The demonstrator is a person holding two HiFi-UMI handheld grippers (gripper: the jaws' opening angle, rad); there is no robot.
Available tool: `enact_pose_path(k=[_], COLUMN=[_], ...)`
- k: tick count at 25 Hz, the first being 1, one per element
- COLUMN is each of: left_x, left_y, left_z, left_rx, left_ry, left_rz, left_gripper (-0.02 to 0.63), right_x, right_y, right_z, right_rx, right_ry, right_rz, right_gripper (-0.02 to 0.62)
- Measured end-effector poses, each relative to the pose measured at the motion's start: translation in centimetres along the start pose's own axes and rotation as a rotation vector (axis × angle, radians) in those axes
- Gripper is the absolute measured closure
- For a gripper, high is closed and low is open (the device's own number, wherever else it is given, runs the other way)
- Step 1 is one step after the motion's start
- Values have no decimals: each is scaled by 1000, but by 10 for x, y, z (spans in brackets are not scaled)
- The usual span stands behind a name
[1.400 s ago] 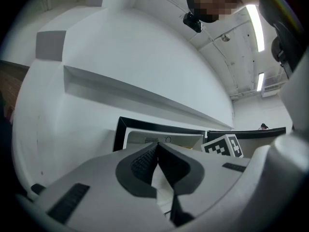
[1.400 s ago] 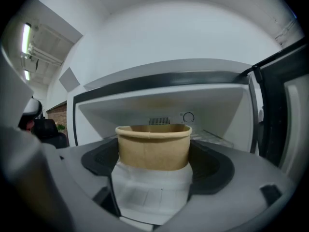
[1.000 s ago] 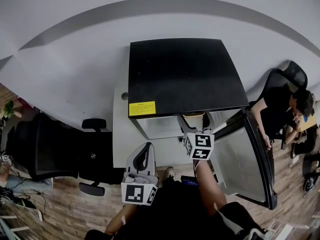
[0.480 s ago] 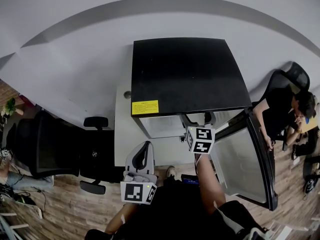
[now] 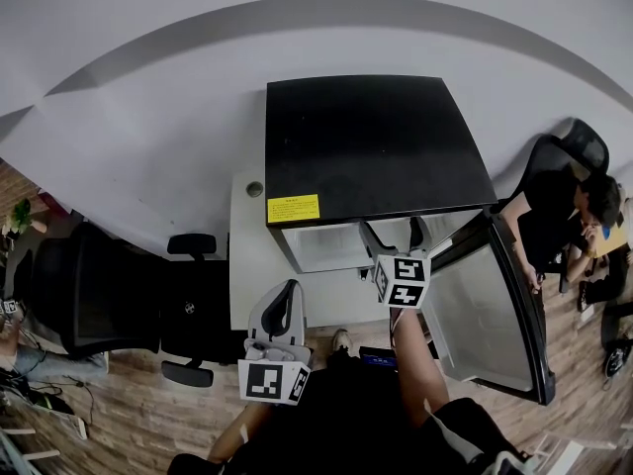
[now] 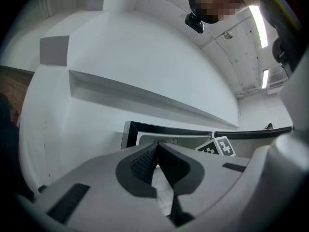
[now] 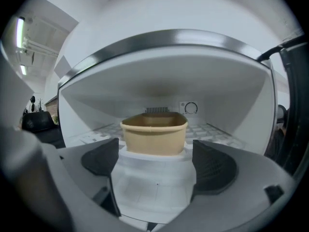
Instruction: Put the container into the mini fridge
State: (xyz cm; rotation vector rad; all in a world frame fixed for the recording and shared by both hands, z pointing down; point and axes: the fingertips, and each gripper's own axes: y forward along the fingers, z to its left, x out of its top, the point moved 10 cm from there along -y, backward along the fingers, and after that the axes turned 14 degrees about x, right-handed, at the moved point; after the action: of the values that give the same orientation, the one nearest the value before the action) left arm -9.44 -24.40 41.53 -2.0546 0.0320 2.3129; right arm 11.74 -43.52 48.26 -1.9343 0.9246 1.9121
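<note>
Office, open-plan look. Black swivel chairs (image 5: 94,290) crowd the left of the head view, and one more chair (image 5: 586,146) sits at right edge with a seated person (image 5: 552,211) bent over something. Wood-look floor (image 5: 109,404) along the bottom, plain white wall (image 5: 148,117) across the top. Mini fridge (image 5: 371,142) stands at centre on a white stand (image 5: 249,265). Left gripper view, upper right: strip lights (image 6: 256,25) on a bare white ceiling.
</note>
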Motion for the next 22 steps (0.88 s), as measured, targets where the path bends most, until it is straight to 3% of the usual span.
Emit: enact_pose_path(k=[5,9,10,12,17,22], left_x=[-3,-5,-5,-7,-12,-13], left_y=[-14,-38,-46,-61,-100,-128], left_z=[6,20,24,30,44,50], left_rx=[-53,-89,-106,-148,-234,-292], left_ry=[-8,-15,-20,-34,-46,-47], left_rz=[7,19,22,27,33,36], left_gripper=[597,597,597,597,597,597], right_x=[-9,-23,-27,-33,-45,-49], right_y=[-38,-70,-83,-111,-167,-217], right_z=[16,56,68,89,139,182], right_rx=[-29,-13,-36,-98,-157,-175], right_ry=[25,26,28,36,52,71], right_rz=[-51,-61,-67,-84,-108,-155], right_gripper=[132,146,181,417,518,555])
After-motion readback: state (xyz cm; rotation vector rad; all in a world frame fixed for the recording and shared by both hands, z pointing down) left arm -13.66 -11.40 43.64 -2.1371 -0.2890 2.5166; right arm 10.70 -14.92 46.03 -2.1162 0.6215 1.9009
